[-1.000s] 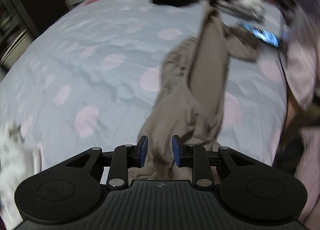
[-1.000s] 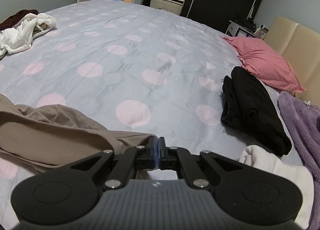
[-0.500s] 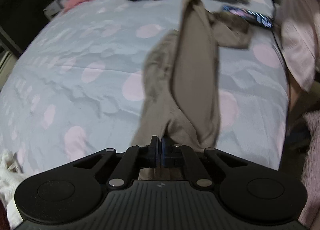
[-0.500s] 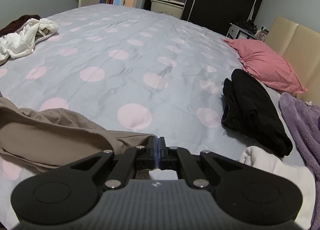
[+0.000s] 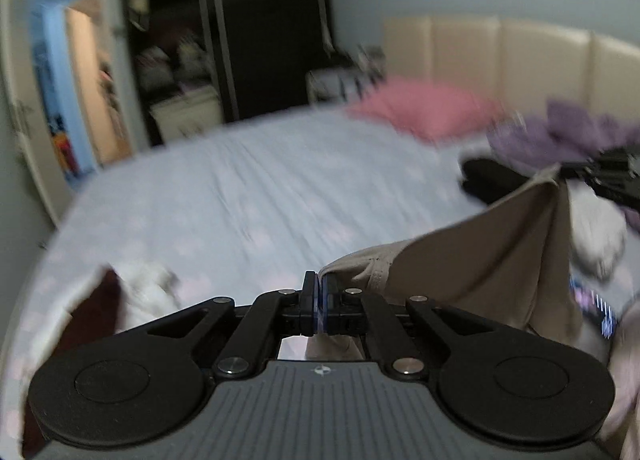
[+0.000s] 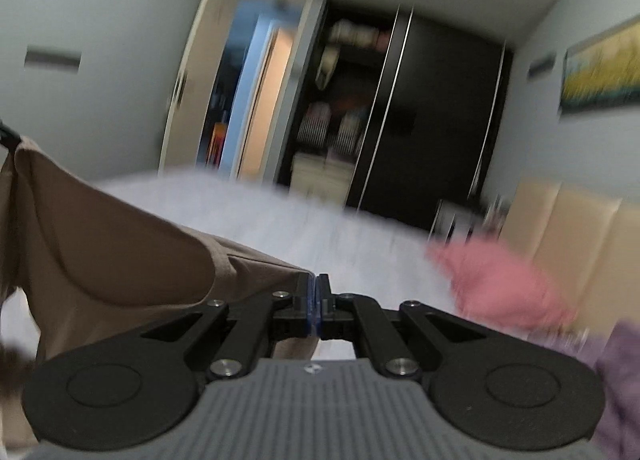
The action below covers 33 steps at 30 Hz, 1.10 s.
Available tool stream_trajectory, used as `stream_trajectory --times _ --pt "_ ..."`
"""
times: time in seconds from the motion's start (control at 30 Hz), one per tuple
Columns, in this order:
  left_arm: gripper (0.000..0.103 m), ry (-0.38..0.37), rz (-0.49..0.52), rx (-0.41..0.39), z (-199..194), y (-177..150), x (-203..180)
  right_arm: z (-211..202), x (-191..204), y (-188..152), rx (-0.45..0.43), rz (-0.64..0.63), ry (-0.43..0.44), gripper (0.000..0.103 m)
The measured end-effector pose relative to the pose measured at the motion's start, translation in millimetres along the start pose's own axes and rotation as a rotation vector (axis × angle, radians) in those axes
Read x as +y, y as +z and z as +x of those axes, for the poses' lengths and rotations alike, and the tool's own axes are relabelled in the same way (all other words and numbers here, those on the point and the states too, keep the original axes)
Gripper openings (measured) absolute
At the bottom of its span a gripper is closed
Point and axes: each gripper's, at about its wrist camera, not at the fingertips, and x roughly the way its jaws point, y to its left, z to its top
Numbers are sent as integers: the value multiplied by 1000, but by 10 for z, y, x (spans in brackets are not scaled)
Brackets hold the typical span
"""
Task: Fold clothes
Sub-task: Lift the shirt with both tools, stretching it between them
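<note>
Both views are motion-blurred, so the spots on the bed (image 5: 260,188) ahead barely show. The left gripper (image 5: 319,302) is pinched tight on an edge of the beige garment (image 5: 480,260), which stretches right to the right gripper (image 6: 316,302), itself clamped on the other edge, cloth hanging between them

left gripper (image 5: 319,302): jaws fully closed, pads pinching a fabric edge that runs off toward 2 o'clock. gripper pitched moderately downward. right gripper (image 6: 315,306): jaws fully closed, pads pinching a fabric edge that runs off toward 9 o'clock. gripper close to level. in the left view, the right gripper (image 5: 608,176) sits at 2 o'clock, blurred.
</note>
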Motion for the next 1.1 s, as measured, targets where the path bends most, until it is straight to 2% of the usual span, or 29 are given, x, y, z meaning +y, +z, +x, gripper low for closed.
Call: stream_trajectory --times 0.17,0.23,0.3,0.4,0.53,0.7,0.8,0.93,1.1 --pt "0 58 1 -192 -772 503 -5 -564 -91 781 -228 -21 -103 2" --pt "0 66 7 -270 -1065 675 -57 -735 -138 1031 -288 -32 -153 2" --pt "0 69 11 -345 -1334 836 -131 -822 -199 1223 -316 -14 -175 2" --pt "0 81 19 -433 -1609 1056 -264 -931 -199 1416 -343 11 -143 2" --pt "0 150 12 -542 -1855 1267 -300 -1099 -144 1553 -403 -4 -171 2" --pt "0 155 36 -577 -1959 1316 -427 -1241 -201 1653 -458 -6 -207 2" --pt "0 165 52 -592 -1996 1318 -494 -1160 -213 1749 -460 -41 -222 2" --pt "0 188 26 -521 -1778 1418 -441 -739 -274 1820 -368 -46 -185 2" --pt "0 211 1 -381 -1084 1527 -197 13 -333 1715 -242 -49 -180 2"
